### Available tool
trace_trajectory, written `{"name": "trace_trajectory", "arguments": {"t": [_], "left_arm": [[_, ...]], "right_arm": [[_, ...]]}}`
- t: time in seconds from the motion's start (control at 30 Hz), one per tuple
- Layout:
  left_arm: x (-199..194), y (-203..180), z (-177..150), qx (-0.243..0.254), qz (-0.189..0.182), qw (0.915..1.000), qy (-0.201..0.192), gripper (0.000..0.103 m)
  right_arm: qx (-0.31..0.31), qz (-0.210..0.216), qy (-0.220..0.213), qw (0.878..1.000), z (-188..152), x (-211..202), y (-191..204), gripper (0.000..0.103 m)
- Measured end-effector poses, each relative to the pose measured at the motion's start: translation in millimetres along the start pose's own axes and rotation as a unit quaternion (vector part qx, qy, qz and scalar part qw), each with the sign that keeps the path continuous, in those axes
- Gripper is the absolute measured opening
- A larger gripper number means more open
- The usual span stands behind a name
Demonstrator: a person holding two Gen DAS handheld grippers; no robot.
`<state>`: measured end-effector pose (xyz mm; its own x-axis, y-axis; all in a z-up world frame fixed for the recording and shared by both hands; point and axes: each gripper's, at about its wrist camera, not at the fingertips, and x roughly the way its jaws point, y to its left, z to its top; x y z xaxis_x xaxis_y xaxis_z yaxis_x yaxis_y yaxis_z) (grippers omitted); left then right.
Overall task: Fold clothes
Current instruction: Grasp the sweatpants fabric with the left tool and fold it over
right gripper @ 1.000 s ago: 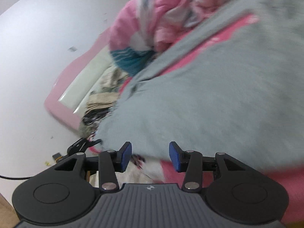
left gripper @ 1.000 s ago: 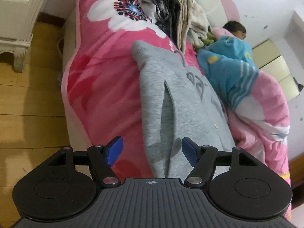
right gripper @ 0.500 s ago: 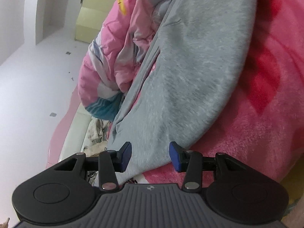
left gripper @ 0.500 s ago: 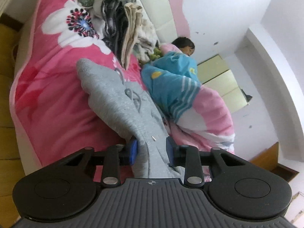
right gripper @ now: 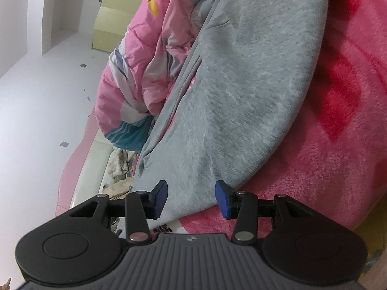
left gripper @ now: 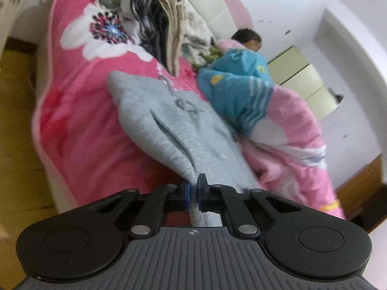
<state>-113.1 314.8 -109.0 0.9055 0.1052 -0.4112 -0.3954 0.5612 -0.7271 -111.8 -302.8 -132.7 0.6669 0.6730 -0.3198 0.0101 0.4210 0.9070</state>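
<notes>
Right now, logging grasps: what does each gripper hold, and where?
Left gripper pinches the grey hoodie at its near edge. Right gripper holds nothing, open around the fabric.

Left wrist view: sits low behind the left gripper (left gripper: 192, 191), faces along the bed toward the headboard end, tilted slightly down; grey garment (left gripper: 174, 130) runs from the fingertips away, pink blanket (left gripper: 79, 111) at left, wall beyond. Right wrist view: rolled sideways, very near the grey garment (right gripper: 241, 84), right gripper (right gripper: 191, 197) in foreground. Shared: garment, pink blanket (right gripper: 338, 125), pink quilt (left gripper: 295, 145) (right gripper: 145, 67), yellow-green cabinet (left gripper: 307, 82) (right gripper: 111, 24).
</notes>
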Motion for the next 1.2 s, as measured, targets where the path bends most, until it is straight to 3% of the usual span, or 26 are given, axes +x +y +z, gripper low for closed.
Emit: {"name": "trace_trajectory", "arguments": {"t": [0.07,0.17,0.2,0.23,0.3,0.33,0.5,0.63,0.8,0.87,1.03,1.1,1.2], "left_arm": [[15,18,-4,-0.026,0.022,0.9985,0.042,0.004],[18,39,-3,-0.082,0.004,0.9959,0.037,0.013],[18,41,2,-0.087,0.005,0.9958,0.027,0.022],[18,42,6,-0.092,0.005,0.9956,0.016,0.039],[18,45,15,-0.102,0.006,0.9948,-0.005,0.058],[21,45,20,-0.104,0.011,0.9944,-0.015,0.059],[40,51,54,-0.111,0.048,0.9912,-0.055,0.056],[44,38,75,-0.047,0.070,0.9936,-0.075,0.018],[26,-6,93,0.050,0.026,0.9898,-0.131,0.014],[26,-12,96,0.060,0.026,0.9873,-0.145,0.014],[52,31,81,0.023,0.116,0.9911,-0.061,0.023],[41,40,72,0.019,0.123,0.9901,-0.064,0.028],[18,51,56,0.016,0.128,0.9886,-0.078,0.029]], "right_arm": [[0.004,0.000,0.000,1.000,1,2,-2,0.046],[0.003,-0.002,0.003,1.000,2,2,-1,0.046],[0.001,-0.004,0.003,1.000,2,2,0,0.046],[-0.002,-0.005,0.004,1.000,3,2,0,0.046],[-0.002,-0.006,0.004,1.000,3,3,1,0.046],[-0.002,-0.006,0.004,1.000,4,3,1,0.046],[-0.003,-0.009,0.003,1.000,4,5,2,0.046],[-0.004,-0.013,0.002,1.000,4,5,3,0.046],[-0.010,-0.022,0.003,1.000,6,7,7,0.046],[-0.012,-0.023,0.003,1.000,6,8,7,0.046],[-0.014,-0.025,0.004,1.000,6,7,7,0.046],[-0.034,-0.039,0.010,0.999,5,4,13,0.046],[-0.080,-0.067,0.023,0.994,3,-2,25,0.047]]}}
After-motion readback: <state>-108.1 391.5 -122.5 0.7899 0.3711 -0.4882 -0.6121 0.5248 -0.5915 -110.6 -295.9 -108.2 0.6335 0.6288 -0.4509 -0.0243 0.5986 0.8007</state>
